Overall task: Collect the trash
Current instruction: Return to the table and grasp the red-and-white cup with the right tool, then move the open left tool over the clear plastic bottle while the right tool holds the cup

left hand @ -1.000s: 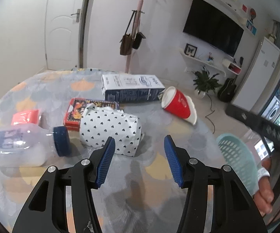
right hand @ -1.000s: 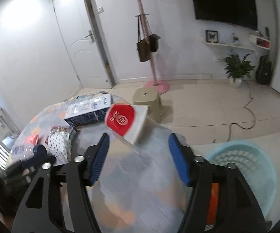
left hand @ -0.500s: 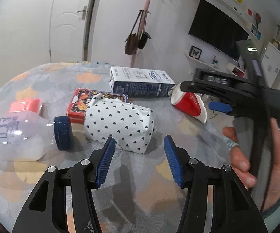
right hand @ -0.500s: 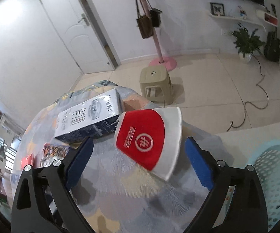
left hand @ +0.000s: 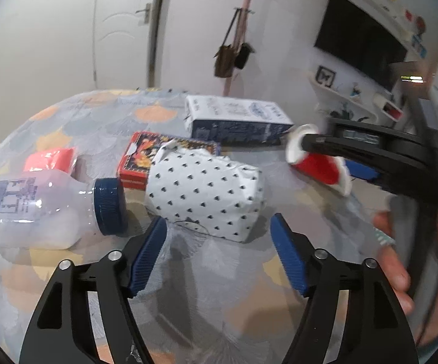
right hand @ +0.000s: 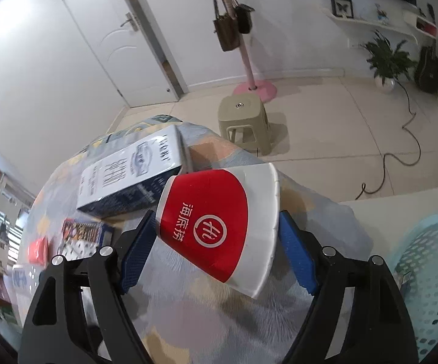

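One red and white paper cup [right hand: 219,227] lies on its side on the table [right hand: 325,212], close to the table's edge. My right claw [right hand: 216,248] is spread wide around the cup, one blue finger [right hand: 135,254] by the cup's bottom end and the other by its white rim. I cannot tell if the fingers touch the cup yet. Just behind the cup lies a blue and white carton [right hand: 131,176], and the cup's bottom end is right beside it.

On the other side of the cup from the table's edge is a white bag with little black hearts [left hand: 207,194]. My left claw [left hand: 219,251] is also spread apart and holds nothing; it floats over the table just in front of that bag. Behind the bag, and touching it, is a flat red and blue box [left hand: 155,157]. Farther from the cup lies a clear bottle with a dark blue cap [left hand: 46,209], its cap near the bag. A small pink thing [left hand: 50,159] sits behind the bottle.

Down on the floor past the cup's table edge stands a light green basket [right hand: 428,273]
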Available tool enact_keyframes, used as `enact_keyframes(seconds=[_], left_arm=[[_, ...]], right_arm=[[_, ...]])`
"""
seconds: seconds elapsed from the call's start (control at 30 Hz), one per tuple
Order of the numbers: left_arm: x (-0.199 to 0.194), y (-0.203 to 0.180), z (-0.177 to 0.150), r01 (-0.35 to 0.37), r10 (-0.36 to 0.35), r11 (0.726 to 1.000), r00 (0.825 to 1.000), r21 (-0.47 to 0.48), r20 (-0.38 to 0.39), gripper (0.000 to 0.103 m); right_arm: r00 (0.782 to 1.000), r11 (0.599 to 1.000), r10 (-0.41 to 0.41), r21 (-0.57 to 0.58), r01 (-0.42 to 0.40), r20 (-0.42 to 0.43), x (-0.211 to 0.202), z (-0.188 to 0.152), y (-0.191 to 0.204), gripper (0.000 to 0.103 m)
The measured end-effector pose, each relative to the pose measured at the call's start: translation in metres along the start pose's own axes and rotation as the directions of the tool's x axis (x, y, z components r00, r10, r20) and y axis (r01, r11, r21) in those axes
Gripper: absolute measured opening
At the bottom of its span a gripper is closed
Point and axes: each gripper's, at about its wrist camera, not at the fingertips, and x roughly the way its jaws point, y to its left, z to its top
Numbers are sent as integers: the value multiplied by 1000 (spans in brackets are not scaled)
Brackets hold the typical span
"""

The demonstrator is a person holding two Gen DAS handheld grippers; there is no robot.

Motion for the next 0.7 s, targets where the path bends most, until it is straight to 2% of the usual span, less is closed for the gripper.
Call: enact_keyframes(seconds=[0.1,0.23,0.37,0.43,0.53,0.6,0.63,0.7], left_arm=[[9,-2,1,-43,43,999,998,8,-39,70],[14,-11,5,-78,79,997,996,17,-49,70],[23,-21,10,-157,159,987,985,27,-61,69],[23,-22,11,-178,180,984,982,31,-60,59],[19,-22,11,-175,178,983,983,48,-56,38],[16,-19,9,-152,154,988,986,38,-61,10],[14,-17,8,-133,135,991,989,32,-65,2],[10,-18,4,-115,118,993,991,38,-58,0]], right_arm=[[1000,1000,26,-5,-26,17,-13,-8,0,75],[998,999,33,-18,-32,50,-35,-16,-2,75],[996,999,37,-32,-35,78,-55,-25,-3,75],[995,998,45,-39,-41,91,-63,-29,-3,75],[991,997,64,-56,-58,117,-80,-37,-6,75],[983,993,105,-75,-95,154,-96,-43,-8,76],[980,992,109,-81,-97,165,-100,-46,-8,76],[976,990,118,-94,-102,184,-113,-53,-9,76]])
